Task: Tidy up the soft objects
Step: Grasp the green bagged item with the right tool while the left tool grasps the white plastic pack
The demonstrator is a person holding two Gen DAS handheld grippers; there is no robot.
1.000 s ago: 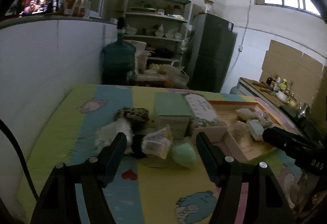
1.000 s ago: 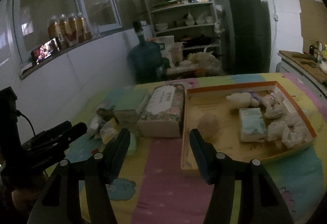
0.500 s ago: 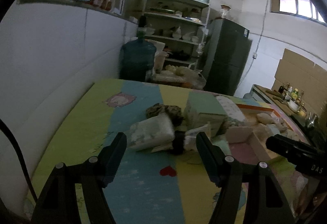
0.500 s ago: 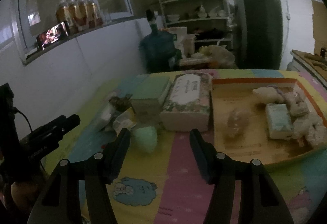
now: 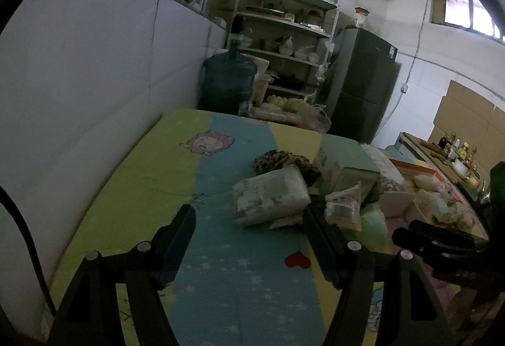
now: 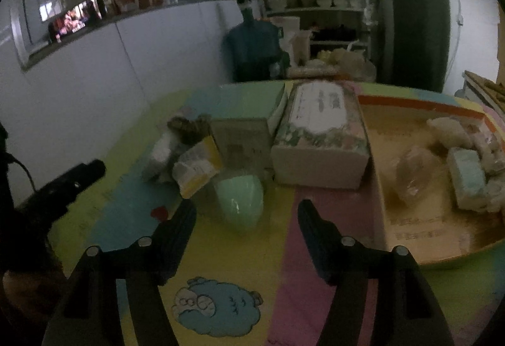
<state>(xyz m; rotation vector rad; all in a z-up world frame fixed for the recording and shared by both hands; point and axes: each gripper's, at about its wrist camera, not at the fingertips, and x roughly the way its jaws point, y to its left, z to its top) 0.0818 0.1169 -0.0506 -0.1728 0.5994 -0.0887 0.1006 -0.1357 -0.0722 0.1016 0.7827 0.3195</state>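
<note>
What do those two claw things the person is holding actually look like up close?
Both are the same build: the left gripper and right gripper each have two matte black fingers with ribbed dark pads, joined to black angular arms by small round silver bolts. A thin black cable curves along the left gripper's side. No sleeves show.

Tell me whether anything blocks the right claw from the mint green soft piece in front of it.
Nothing visible does. The right claw stands open with only bare mat between its fingers and the mint green piece. A yellow-edged packet and the floral tissue box crowd it from behind and beside.
</note>
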